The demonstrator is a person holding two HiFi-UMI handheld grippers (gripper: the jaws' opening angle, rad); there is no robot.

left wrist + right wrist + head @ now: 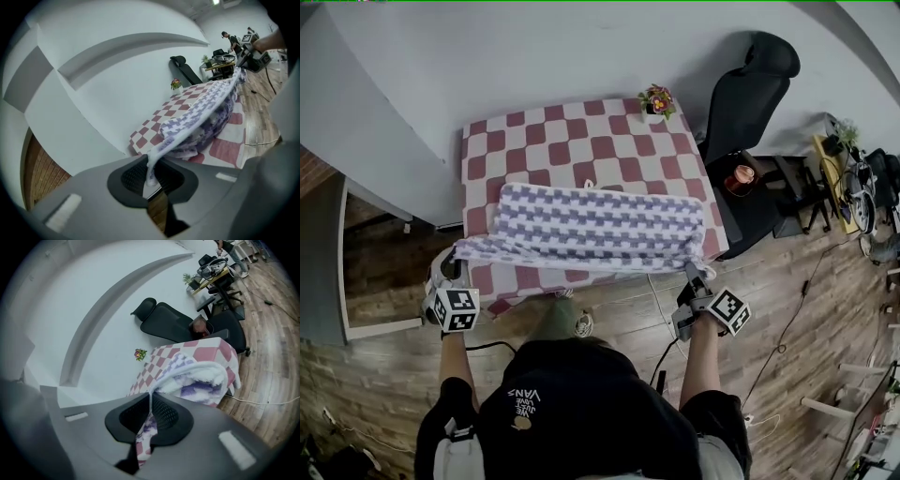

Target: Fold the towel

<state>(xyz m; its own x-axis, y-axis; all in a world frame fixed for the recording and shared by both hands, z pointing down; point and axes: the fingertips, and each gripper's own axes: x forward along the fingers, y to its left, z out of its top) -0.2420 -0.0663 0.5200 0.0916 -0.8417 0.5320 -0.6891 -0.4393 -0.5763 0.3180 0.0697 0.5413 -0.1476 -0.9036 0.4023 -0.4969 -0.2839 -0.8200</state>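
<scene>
A purple-and-white checked towel lies across the near half of a table covered by a red-and-white checked cloth. Its near edge is lifted and stretched between my two grippers. At the table's near left corner my left gripper is shut on the towel's left corner. My right gripper is shut on the right corner at the near right. In the left gripper view the taut towel edge runs away to the right gripper. The towel's white fleecy underside shows in the right gripper view.
A small pot of flowers stands at the table's far right corner. A black office chair sits right of the table, a dark stool with a red cup beside it. White walls close off the far side. Cables lie on the wooden floor.
</scene>
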